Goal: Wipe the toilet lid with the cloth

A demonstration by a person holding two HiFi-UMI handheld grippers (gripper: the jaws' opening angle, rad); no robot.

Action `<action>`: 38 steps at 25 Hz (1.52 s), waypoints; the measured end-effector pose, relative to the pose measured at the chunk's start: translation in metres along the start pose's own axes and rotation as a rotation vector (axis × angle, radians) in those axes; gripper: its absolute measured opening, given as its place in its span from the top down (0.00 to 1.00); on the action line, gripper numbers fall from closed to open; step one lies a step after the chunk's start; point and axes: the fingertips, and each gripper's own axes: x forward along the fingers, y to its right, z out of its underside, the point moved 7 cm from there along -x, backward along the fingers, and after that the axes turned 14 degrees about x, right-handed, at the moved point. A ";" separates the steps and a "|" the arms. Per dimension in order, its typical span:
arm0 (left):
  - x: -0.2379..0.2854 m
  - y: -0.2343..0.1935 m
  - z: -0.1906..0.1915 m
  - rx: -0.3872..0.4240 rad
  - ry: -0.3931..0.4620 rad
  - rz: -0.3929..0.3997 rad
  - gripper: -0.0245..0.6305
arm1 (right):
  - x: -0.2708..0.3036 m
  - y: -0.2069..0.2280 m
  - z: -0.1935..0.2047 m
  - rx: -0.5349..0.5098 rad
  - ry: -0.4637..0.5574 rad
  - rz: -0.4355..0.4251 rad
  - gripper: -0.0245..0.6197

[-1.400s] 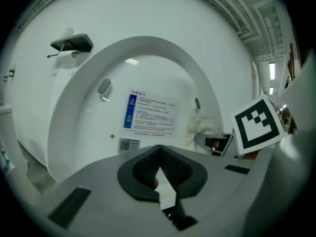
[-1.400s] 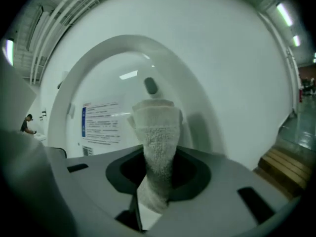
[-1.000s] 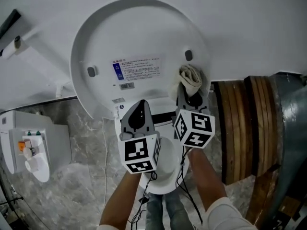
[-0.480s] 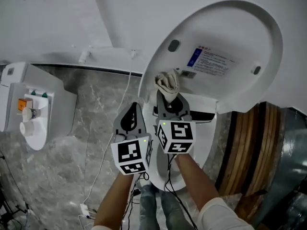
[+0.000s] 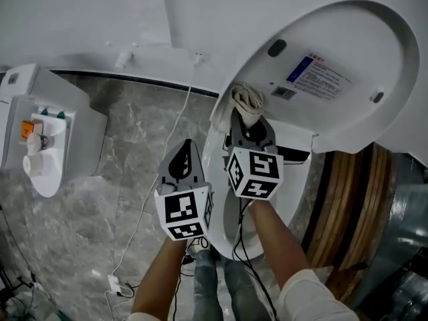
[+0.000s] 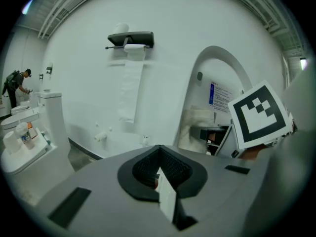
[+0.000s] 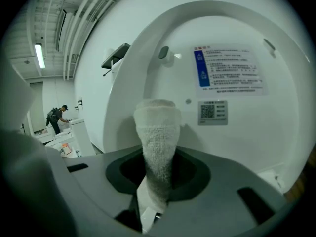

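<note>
Marble floor [image 5: 100, 206] and a second toilet [image 5: 47, 132] lie to the left, with wooden slats [image 5: 348, 199] on the right. Since a second ago the cloth [image 5: 247, 101] has crossed from the raised toilet lid's [image 5: 348, 45] right bumper to its left rim. The right gripper [image 5: 248, 122] pinches the cloth. The left gripper [image 5: 185, 156] is closed and empty.

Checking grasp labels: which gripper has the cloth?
The right gripper, shut on the rolled cloth by the raised toilet lid. The left gripper is shut on nothing.
</note>
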 end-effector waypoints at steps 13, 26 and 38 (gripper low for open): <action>0.049 0.156 -0.028 0.106 0.021 0.258 0.96 | -0.074 0.188 -0.028 0.111 0.091 0.315 0.81; 0.064 0.223 -0.045 0.149 0.034 0.337 0.96 | -0.102 0.248 -0.028 0.200 0.105 0.439 0.81; -0.008 0.178 -0.172 0.222 0.175 0.358 0.96 | -0.210 0.131 -0.062 0.252 -0.056 0.198 0.81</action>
